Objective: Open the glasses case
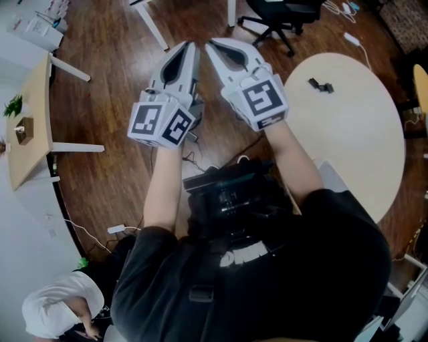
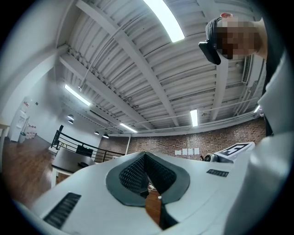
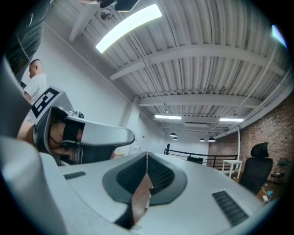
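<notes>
While both grippers are held up in the air ahead of the person, the left gripper (image 1: 189,47) and the right gripper (image 1: 212,47) point away side by side, with their tips near each other but apart. In the left gripper view the left gripper's (image 2: 145,154) jaws are pressed together with nothing between them. The right gripper view shows the same of the right gripper (image 3: 147,154). The marker cubes (image 1: 160,120) sit at the near end of each gripper, above the person's bare forearms (image 1: 164,184). A dark camera rig (image 1: 227,194) hangs at the person's chest. Below lies a wooden floor (image 1: 114,73). To the right stands a round pale table (image 1: 354,133) carrying two small dark things (image 1: 319,85), too small to tell whether one is the glasses case. A black office chair (image 1: 281,13) stands at the far side, a light-wood desk (image 1: 30,133) at the left, and a second person in white (image 1: 60,310) is at the near left.
</notes>
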The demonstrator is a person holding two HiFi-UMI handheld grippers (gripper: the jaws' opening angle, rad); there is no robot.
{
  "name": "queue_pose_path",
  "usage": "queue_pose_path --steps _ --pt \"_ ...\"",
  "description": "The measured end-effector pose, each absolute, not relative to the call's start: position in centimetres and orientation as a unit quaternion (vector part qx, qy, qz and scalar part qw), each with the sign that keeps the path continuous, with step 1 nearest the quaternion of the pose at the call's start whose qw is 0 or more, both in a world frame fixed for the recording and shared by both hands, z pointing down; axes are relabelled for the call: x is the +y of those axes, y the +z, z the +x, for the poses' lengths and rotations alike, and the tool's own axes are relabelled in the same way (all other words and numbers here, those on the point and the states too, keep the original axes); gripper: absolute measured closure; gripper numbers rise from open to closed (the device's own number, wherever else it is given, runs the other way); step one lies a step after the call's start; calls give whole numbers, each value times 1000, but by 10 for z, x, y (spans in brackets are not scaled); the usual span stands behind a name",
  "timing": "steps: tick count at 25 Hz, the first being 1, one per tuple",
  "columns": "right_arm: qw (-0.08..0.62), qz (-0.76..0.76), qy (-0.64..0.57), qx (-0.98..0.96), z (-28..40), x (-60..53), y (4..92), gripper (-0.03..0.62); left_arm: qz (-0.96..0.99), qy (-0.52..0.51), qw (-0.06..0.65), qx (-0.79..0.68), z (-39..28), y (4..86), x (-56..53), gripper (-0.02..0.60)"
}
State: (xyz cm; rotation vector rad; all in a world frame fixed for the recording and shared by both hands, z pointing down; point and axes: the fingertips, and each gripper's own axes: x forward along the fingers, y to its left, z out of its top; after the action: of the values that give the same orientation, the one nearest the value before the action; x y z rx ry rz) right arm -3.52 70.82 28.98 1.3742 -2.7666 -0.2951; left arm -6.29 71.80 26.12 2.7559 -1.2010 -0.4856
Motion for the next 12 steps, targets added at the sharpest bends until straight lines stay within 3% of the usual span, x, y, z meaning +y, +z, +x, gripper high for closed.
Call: queue_pose_path --steps 12 --pt "2 447 -96 -889 -34 688 278 583 904 -161 40 -393 -59 254 699 581"
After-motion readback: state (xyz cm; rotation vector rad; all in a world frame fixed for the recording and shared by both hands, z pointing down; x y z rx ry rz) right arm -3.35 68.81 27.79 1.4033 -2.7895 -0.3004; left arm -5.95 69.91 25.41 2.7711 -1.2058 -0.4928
